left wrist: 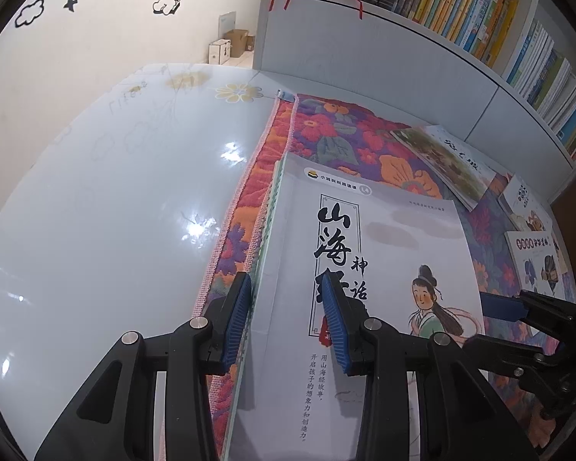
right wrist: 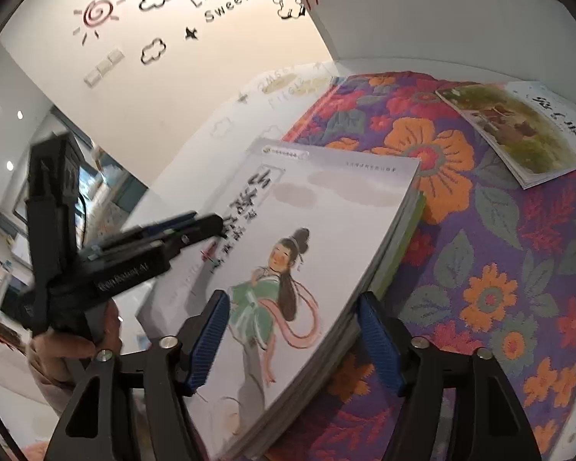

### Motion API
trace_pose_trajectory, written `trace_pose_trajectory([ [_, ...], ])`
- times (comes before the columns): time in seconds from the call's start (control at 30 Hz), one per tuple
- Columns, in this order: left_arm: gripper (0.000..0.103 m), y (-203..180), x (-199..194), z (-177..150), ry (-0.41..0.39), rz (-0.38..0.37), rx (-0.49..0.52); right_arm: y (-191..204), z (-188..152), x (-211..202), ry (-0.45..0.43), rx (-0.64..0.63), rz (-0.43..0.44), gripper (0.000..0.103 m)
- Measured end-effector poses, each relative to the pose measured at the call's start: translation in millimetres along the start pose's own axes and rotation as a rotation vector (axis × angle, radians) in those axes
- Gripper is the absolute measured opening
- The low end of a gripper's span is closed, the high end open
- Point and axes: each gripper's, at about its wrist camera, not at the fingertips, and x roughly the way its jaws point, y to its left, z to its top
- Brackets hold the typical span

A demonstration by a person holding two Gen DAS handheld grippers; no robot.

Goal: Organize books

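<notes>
Glossy white table [left wrist: 115,192] fills the left and far side, with a thick woven floral cloth [right wrist: 480,230] spread over its right part.

The left gripper [left wrist: 286,288] is clamped on the left edge of the stack of books [left wrist: 403,238]. One ribbed blue pad lies against the stack's side and the other on the smooth white cover, hiding part of its black title. The right wrist view shows this from the side, with the stack's left edge lifted off the cloth and a hand [right wrist: 69,345] around the handle. The right gripper [right wrist: 293,303] stands released, astride the stack's near right corner: one pad is over the painted figure, the other just beside the page edges. Whether either touches is hard to tell.

Only the left wrist view shows two more picture books [left wrist: 533,238] at the far right, partly cut off, and the bookshelf [left wrist: 460,11] of upright spines. A landscape-cover book [right wrist: 518,130] lies flat on the cloth, further back.
</notes>
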Motion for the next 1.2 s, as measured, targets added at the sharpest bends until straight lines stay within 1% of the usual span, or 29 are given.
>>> trace_pose_trajectory([
  [0.1, 0.034, 1, 0, 0, -0.001, -0.008, -0.009, -2, 0, 3, 0.007, -0.004, 0.012, 0.074],
  [0.17, 0.034, 3, -1, 1, -0.006, -0.010, -0.017, -5, -1, 1, 0.007, 0.015, 0.030, 0.073],
  [0.27, 0.034, 2, -10, 3, -0.041, 0.019, -0.015, -7, -1, -8, 0.002, 0.013, 0.031, 0.073],
  [0.4, 0.034, -6, -26, 8, -0.089, 0.021, -0.020, -22, -6, -45, -0.044, -0.015, -0.049, 0.073],
  [0.47, 0.034, -23, -35, 9, -0.113, 0.037, -0.001, -38, -9, -66, -0.063, -0.006, -0.104, 0.073],
  [0.5, 0.034, -34, -39, 10, -0.121, 0.029, 0.014, -44, -9, -75, -0.071, 0.000, -0.124, 0.073],
  [0.53, 0.035, -42, -42, 10, -0.124, 0.010, 0.022, -56, -12, -89, -0.087, 0.013, -0.156, 0.073],
  [0.63, 0.037, -82, -48, 11, -0.115, -0.086, 0.065, -94, -23, -134, -0.137, 0.075, -0.236, 0.073],
  [0.73, 0.037, -139, -43, 5, -0.072, -0.170, 0.170, -137, -38, -176, -0.185, 0.157, -0.318, 0.073],
  [0.77, 0.037, -158, -38, 1, -0.043, -0.216, 0.200, -150, -44, -187, -0.199, 0.185, -0.343, 0.073],
  [0.8, 0.037, -178, -31, -4, -0.007, -0.266, 0.223, -168, -54, -204, -0.220, 0.225, -0.377, 0.073],
  [0.87, 0.037, -210, -16, -16, 0.069, -0.350, 0.252, -193, -67, -224, -0.239, 0.277, -0.423, 0.073],
  [0.93, 0.037, -241, 3, -33, 0.153, -0.406, 0.277, -219, -83, -241, -0.246, 0.322, -0.466, 0.073],
  [1.03, 0.037, -283, 28, -59, 0.251, -0.462, 0.329, -249, -96, -250, -0.247, 0.352, -0.510, 0.073],
  [1.1, 0.037, -303, 38, -75, 0.315, -0.501, 0.356, -264, -103, -251, -0.247, 0.371, -0.526, 0.073],
  [1.17, 0.037, -317, 49, -87, 0.384, -0.539, 0.376, -273, -106, -246, -0.217, 0.382, -0.495, 0.073],
  [1.2, 0.037, -321, 53, -90, 0.394, -0.549, 0.381, -276, -108, -241, -0.189, 0.389, -0.467, 0.073],
])
